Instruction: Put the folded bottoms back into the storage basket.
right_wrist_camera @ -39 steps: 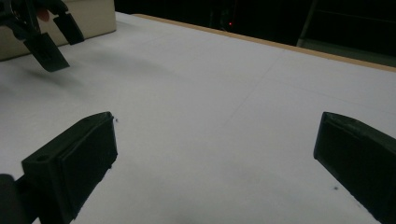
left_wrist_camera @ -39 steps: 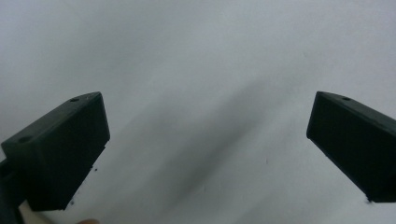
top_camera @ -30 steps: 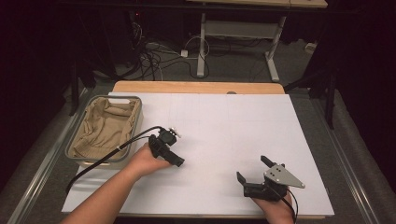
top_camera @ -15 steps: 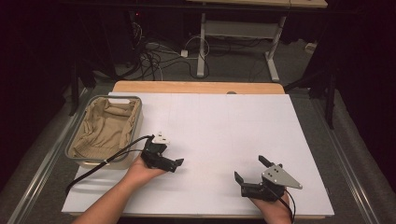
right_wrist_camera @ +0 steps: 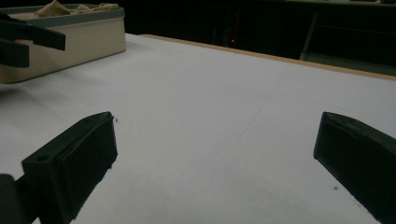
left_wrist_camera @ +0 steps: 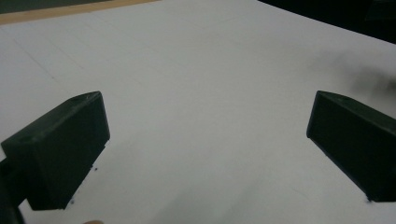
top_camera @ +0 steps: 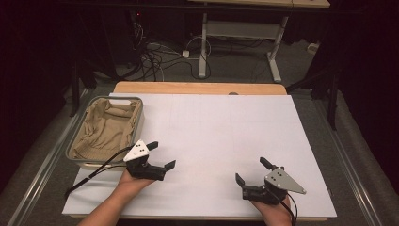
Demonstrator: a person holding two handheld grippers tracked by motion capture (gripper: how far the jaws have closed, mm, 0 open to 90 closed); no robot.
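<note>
High view, nearest edge first: the person's two forearms come in from the bottom, each hand holding a gripper low over the white sheet (top_camera: 211, 136) that covers the table. The left gripper (top_camera: 163, 155) sits at the near left, just beside the basket's near right corner, its black fingers spread apart with nothing between them; a grey three-cornered plate lies on top of it and its cable trails back toward the near left edge. The right gripper (top_camera: 250, 171) is at the near right, well apart from the left one, and its fingers are likewise spread wide and empty.

Left gripper view: the two fingers (left_wrist_camera: 60, 149) stand wide apart over bare white sheet.

Right gripper view: both fingers (right_wrist_camera: 74, 163) are also wide apart above the sheet, and the left gripper shows dark at the upper left in front of the basket's pale wall.

Farther back on the left side of the table stands the basket (top_camera: 136, 127), a rectangular bin with a grey rim, lined with a tan cloth liner (top_camera: 106, 129) that lies in rumpled folds inside it. I can make out nothing in it apart from that cloth.

Beyond the sheet a strip of the wooden table edge (top_camera: 197, 88) shows. Past it, on the dark floor, lie a tangle of cables (top_camera: 155, 56) and the white legs of another desk frame (top_camera: 235, 37).
</note>
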